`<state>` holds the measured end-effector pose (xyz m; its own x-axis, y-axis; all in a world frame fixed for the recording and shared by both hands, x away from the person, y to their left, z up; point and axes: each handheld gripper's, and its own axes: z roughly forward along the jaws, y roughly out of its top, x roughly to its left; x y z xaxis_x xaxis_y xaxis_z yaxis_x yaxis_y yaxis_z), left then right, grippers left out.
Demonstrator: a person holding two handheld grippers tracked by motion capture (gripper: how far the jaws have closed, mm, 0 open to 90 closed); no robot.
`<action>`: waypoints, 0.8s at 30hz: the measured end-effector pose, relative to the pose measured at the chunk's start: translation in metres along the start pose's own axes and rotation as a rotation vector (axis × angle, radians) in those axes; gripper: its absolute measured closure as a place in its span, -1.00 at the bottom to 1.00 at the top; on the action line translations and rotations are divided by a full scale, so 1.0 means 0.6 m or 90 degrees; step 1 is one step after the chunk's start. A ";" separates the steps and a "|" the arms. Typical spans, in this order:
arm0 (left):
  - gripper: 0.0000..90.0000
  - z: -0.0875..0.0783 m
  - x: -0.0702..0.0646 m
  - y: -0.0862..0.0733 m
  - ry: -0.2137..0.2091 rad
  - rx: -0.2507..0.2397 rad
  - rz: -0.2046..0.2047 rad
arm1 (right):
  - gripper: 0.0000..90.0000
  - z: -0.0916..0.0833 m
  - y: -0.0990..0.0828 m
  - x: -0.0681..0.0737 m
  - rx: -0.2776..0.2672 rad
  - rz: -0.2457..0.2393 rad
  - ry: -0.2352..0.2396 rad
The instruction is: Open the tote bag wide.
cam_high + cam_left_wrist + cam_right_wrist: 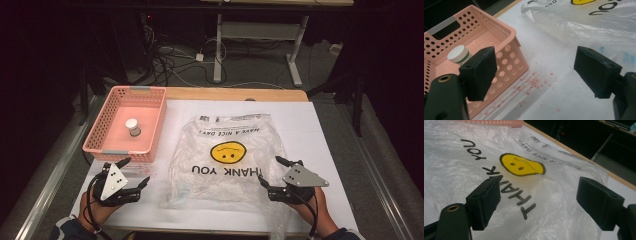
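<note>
A clear plastic bag [227,160] with a yellow smiley face and "THANK YOU" print lies flat on the white table [325,125]. A pink perforated basket [100,132] at the left holds a small white-capped jar [132,126]. My left gripper [134,174] stands open near the basket's front corner, left of the bag. My right gripper [270,172] stands open over the bag's right front edge. In the left gripper view the basket [509,62], the jar [458,53] and the bag [584,22] show beyond the jaws. The right gripper view looks across the bag [529,185] at the smiley.
Pink crumbs [534,82] are scattered on the table beside the basket. The table's wooden far edge [235,93] borders a floor with cables and a desk frame [260,45]. A metal rail [55,165] runs along the table's left side.
</note>
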<state>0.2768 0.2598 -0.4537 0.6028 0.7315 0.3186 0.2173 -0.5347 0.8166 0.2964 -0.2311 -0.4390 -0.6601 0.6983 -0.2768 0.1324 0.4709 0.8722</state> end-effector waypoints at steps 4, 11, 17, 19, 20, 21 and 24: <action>-0.59 0.001 -0.001 0.000 -0.004 0.003 -0.004 | -0.55 0.000 0.000 -0.002 0.000 0.001 0.000; -0.58 0.004 -0.002 0.000 -0.005 0.007 -0.002 | -0.33 0.010 0.015 -0.033 0.023 -0.004 -0.025; -0.58 0.010 -0.003 0.000 -0.009 0.011 0.001 | -0.03 0.034 0.042 -0.127 0.016 0.055 -0.060; -0.58 0.012 -0.003 0.001 -0.011 0.013 0.003 | 0.02 0.045 0.045 -0.145 0.023 0.066 -0.061; -0.58 0.014 -0.004 0.000 -0.014 0.014 0.002 | 0.10 0.074 0.049 -0.177 0.044 0.083 -0.063; -0.58 0.015 -0.005 0.000 -0.016 0.016 0.005 | 0.16 0.091 0.049 -0.189 0.065 0.092 -0.066; -0.58 0.018 -0.007 0.000 -0.020 0.019 0.010 | 0.20 0.146 0.040 -0.221 0.124 0.123 -0.050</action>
<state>0.2825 0.2525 -0.4601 0.6294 0.7100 0.3158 0.2306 -0.5588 0.7966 0.4517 -0.2651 -0.4165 -0.5502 0.8215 -0.1500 0.3947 0.4141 0.8202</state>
